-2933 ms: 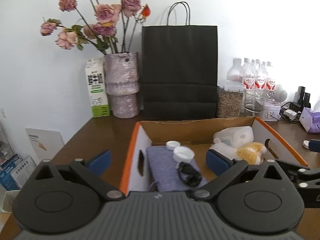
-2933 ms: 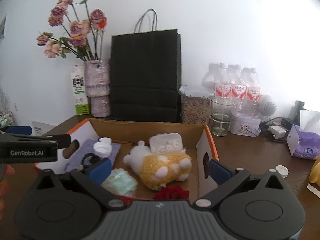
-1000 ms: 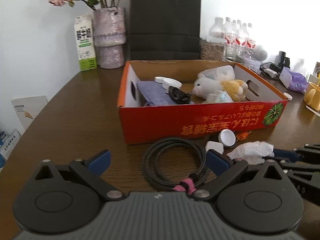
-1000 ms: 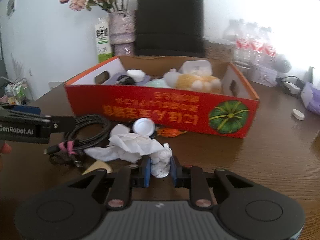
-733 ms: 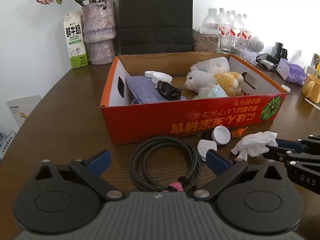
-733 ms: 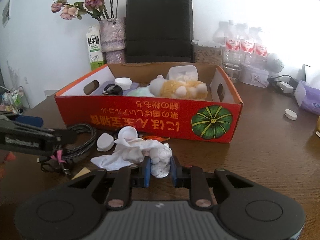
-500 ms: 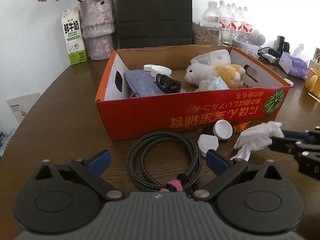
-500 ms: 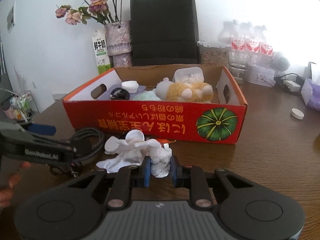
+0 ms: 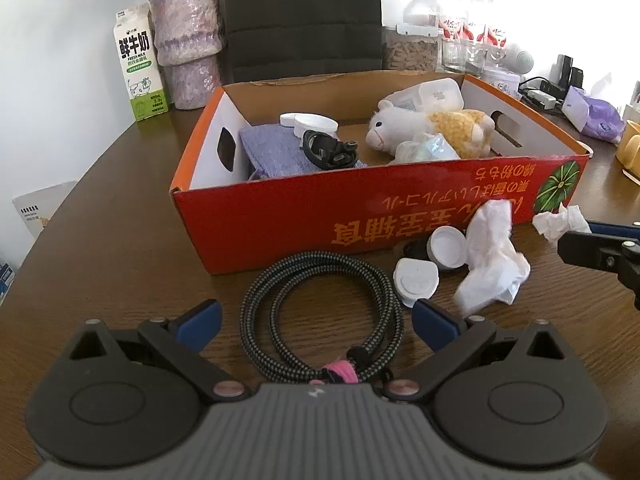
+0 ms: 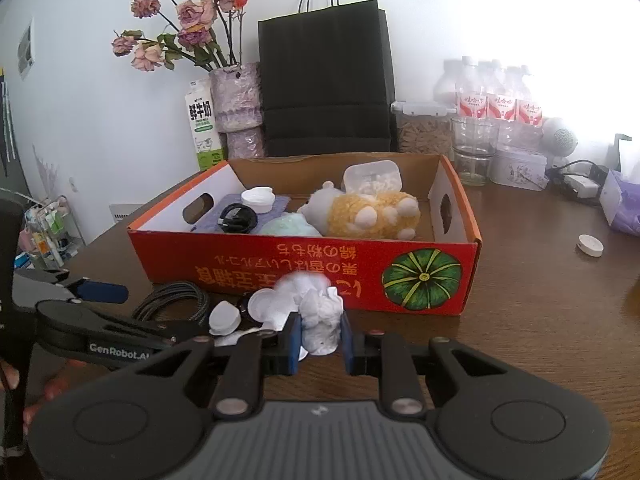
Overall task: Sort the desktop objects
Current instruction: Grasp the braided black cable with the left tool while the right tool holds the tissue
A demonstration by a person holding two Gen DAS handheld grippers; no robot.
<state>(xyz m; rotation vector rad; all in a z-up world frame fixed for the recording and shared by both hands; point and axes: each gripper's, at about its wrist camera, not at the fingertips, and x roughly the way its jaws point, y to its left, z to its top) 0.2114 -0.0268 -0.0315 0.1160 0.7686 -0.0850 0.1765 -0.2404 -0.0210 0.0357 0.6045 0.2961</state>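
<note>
The right hand-held gripper (image 10: pixel 319 343) is clamped on a crumpled white tissue (image 10: pixel 318 320), just near the red cardboard box (image 10: pixel 320 268). The left hand-held gripper (image 9: pixel 316 322) stands wide apart over a braided coiled cable (image 9: pixel 320 312) on the brown wooden worktop (image 9: pixel 112 248).

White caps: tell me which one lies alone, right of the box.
The small round cap on bare table right of the box. Other caps sit in front of the box by the cable, or inside it.

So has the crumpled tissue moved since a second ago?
Yes. The tissue, clamped in the right gripper, has come up off the table and now overlaps the red box's front.
</note>
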